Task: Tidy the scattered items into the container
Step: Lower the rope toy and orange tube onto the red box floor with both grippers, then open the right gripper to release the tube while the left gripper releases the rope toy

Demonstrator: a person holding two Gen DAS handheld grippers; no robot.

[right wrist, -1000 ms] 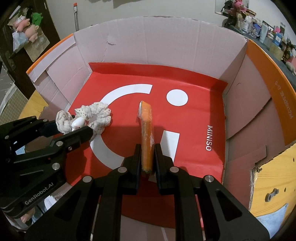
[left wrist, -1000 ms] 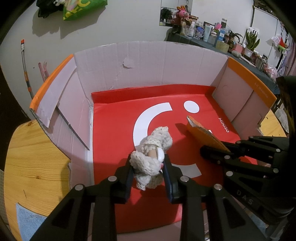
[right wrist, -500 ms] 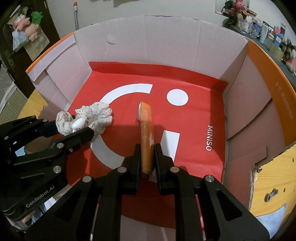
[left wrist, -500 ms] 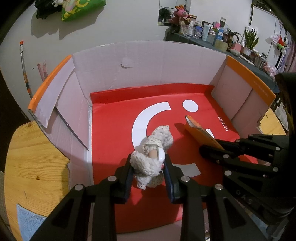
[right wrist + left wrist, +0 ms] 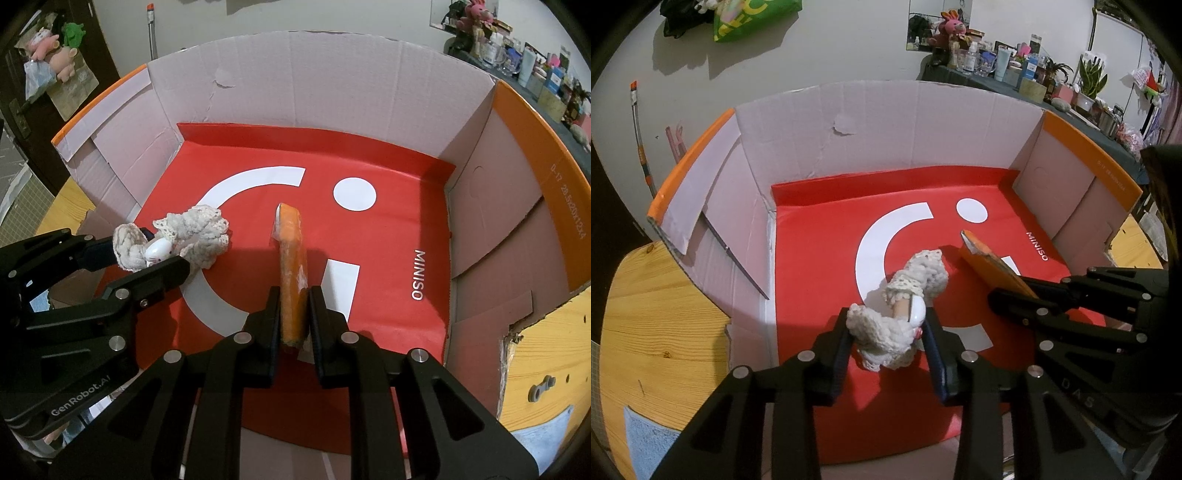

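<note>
Left gripper [image 5: 886,332] nearest, jaws just been easing apart, cream knitted scrunchie [image 5: 905,314] between them with its far end lying on the red liner [image 5: 820,258]. At 3 o'clock, right gripper [image 5: 293,314] pinched narrow on the orange packet [image 5: 291,258], held edge-up. Around at 12 o'clock, cardboard box [image 5: 886,122] walls. Beyond, cluttered shelf [image 5: 1015,70].

Both wrist views: steeply down, close, box [image 5: 871,122] shared.
</note>
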